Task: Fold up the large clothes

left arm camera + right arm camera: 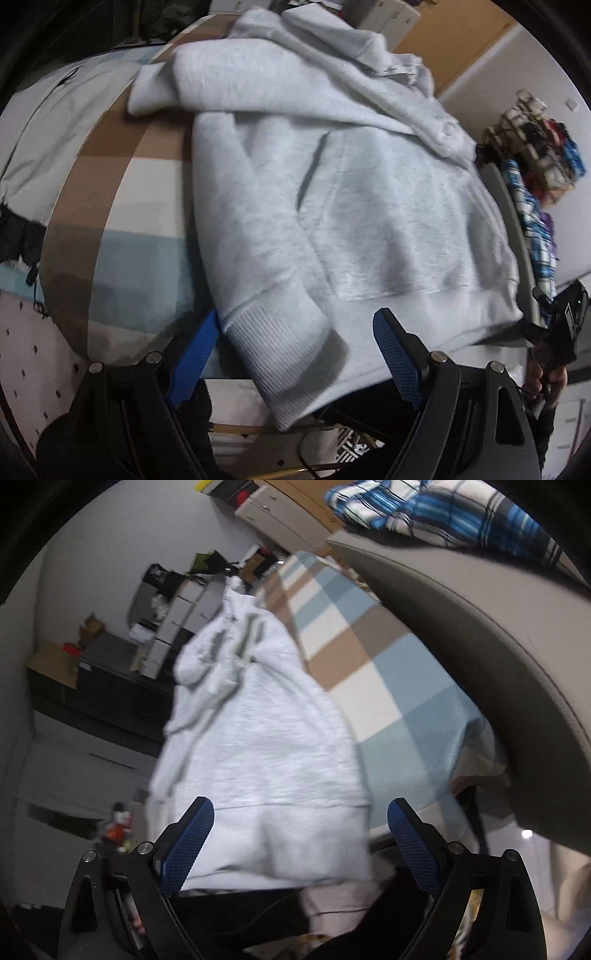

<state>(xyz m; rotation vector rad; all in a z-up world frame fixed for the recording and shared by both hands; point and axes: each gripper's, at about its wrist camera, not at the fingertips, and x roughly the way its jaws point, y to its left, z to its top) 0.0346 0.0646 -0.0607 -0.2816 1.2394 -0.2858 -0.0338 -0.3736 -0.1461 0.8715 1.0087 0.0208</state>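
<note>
left gripper (295, 354): jaws spread wide, gripping nothing, ribbed sleeve cuff (284, 343) between the pads | right gripper (301, 842): jaws spread wide, nothing gripped, over the hem | grey hoodie (332, 184): lying partly folded on the checked blanket (122, 206) | plaid cloth (424, 509): on the grey headboard (480, 635)

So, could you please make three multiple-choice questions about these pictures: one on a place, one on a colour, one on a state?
1. Where does the grey hoodie lie?
A. on the checked blanket
B. on the floor
C. on a hanger

2. What colour are the finger pads?
A. red
B. blue
C. yellow

3. How are the left gripper and the right gripper?
A. both open
B. both shut on cloth
C. only the left open

Answers:
1 A, the blanket shows beside the hoodie.
2 B, the pads are blue in both views.
3 A, each pair of fingers stands wide apart.
</note>
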